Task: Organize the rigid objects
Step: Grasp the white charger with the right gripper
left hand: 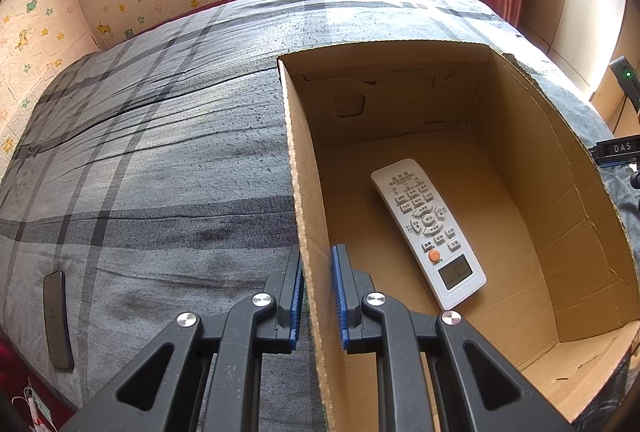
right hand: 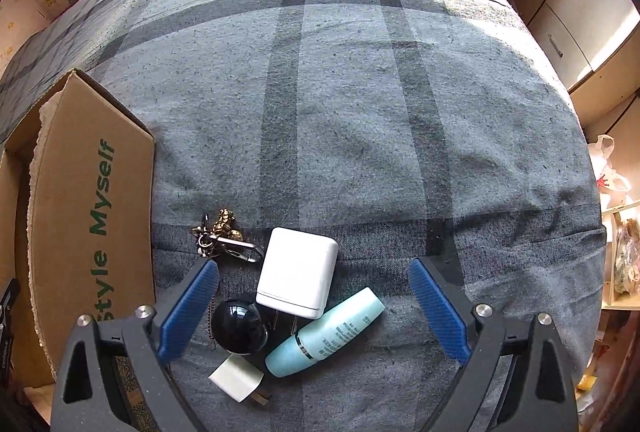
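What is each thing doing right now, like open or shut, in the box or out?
Left gripper: straddling the box wall, not quite shut.
Right gripper: wide open above the pile.
Box: open on top.
Remote: flat inside the box, buttons up.
White charger: on the bed, out.
Blue tube: lying down, out.
Black ball: out.
Keychain: out.
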A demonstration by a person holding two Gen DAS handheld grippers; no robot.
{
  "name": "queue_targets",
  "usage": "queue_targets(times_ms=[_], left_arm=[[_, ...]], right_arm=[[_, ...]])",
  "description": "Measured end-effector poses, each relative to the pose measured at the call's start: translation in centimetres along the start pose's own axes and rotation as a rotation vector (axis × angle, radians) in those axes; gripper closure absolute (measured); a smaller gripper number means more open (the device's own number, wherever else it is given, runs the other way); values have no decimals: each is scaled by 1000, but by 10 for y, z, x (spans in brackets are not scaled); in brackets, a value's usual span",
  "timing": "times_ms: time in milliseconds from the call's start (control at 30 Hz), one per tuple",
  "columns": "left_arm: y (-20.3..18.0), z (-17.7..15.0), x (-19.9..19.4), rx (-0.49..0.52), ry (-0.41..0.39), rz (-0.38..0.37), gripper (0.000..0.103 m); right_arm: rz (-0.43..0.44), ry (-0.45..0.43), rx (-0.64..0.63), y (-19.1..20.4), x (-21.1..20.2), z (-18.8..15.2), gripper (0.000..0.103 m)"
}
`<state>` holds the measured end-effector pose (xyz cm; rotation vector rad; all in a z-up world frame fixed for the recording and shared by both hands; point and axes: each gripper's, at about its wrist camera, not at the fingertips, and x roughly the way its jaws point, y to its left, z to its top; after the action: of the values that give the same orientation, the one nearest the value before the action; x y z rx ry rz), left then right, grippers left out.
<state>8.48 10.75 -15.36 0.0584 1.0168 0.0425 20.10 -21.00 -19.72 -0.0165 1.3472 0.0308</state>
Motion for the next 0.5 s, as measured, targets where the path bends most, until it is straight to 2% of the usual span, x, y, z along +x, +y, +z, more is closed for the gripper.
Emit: queue_targets(times_ms=[67, 167, 267, 500], left_arm=[[0, 0, 0, 1, 0, 0, 88], [-1, 0, 0, -1, 1, -2, 88], [-1, 0, 1, 0, 2, -2, 88], [-1, 0, 2, -2, 4, -3, 88]], right_arm=[[-3, 14, -3, 1, 7, 3, 5], [-13, 31, 0, 2, 16, 8, 19], [-8, 47, 1, 4, 23, 10, 21], [-16, 67, -1, 9, 37, 15, 33]])
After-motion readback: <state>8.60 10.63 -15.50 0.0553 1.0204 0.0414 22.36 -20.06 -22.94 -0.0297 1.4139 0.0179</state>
